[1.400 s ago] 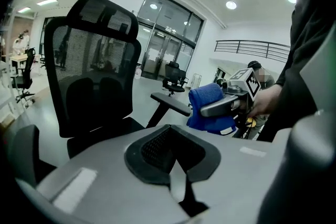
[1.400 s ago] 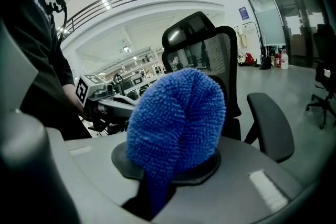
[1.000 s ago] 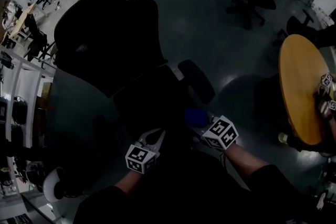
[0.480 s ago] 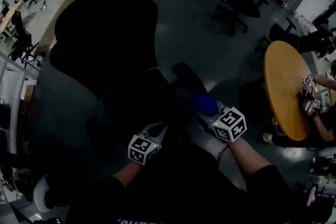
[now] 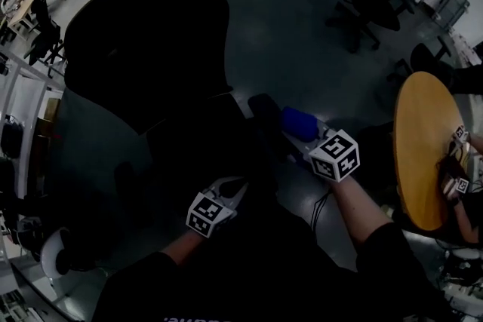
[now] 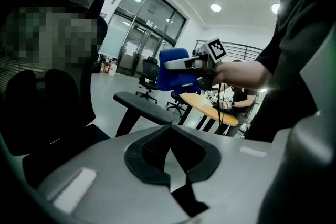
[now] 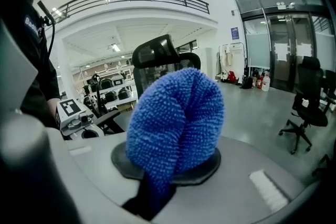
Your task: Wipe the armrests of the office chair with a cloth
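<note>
1. Firmly pinched in the right gripper: a blue cloth, bunched into a rounded, folded lump, with both jaws closed on its lower part.
2. Nubby looped microfibre all over that cloth; dark, smooth, curved pads set in grey plastic on either side of it.
3. Poised by the outer edge of the right armrest, toward its near end. Seen from the left gripper view, just above the pad; touching or not, cannot tell.
4. Long, flat and black, that armrest, with rounded corners, on a slanted dark post.
5. On the left gripper: dark ribbed tips pressed together, nothing between them, pale grey shell behind. Low, on the near side of the office chair.
6. Black throughout, the chair: broad curved backrest, fine mesh weave on the headrest in the left gripper view.
7. Below and around: a glossy grey floor with soft reflections.
8. At the right edge of the head view: a round table, warm wood top, thin smooth rim.
</note>
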The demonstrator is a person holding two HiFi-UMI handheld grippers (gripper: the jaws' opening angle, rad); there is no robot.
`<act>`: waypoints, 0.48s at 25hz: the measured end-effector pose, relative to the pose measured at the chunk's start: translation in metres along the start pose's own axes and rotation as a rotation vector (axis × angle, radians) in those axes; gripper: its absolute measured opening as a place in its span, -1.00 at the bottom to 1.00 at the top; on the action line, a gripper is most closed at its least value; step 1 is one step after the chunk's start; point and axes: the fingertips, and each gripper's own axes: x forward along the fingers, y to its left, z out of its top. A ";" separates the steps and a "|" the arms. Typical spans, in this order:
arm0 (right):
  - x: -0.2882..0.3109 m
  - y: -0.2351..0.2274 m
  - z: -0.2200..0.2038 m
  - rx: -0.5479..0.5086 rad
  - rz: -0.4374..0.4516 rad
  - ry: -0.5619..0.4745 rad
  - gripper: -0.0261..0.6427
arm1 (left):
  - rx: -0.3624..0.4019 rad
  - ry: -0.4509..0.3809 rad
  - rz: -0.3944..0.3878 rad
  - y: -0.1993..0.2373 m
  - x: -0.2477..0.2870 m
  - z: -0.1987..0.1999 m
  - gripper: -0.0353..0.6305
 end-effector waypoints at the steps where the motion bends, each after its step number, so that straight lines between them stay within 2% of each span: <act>1: 0.005 -0.008 0.000 0.001 0.031 -0.005 -0.67 | -0.011 0.011 0.024 0.000 0.006 -0.002 -0.84; 6: 0.022 -0.066 -0.007 0.013 0.120 -0.009 -0.67 | -0.049 0.053 0.097 0.001 0.052 -0.002 -0.84; 12: 0.062 -0.124 -0.009 -0.005 0.180 0.011 -0.67 | -0.069 0.089 0.113 -0.005 0.101 -0.006 -0.84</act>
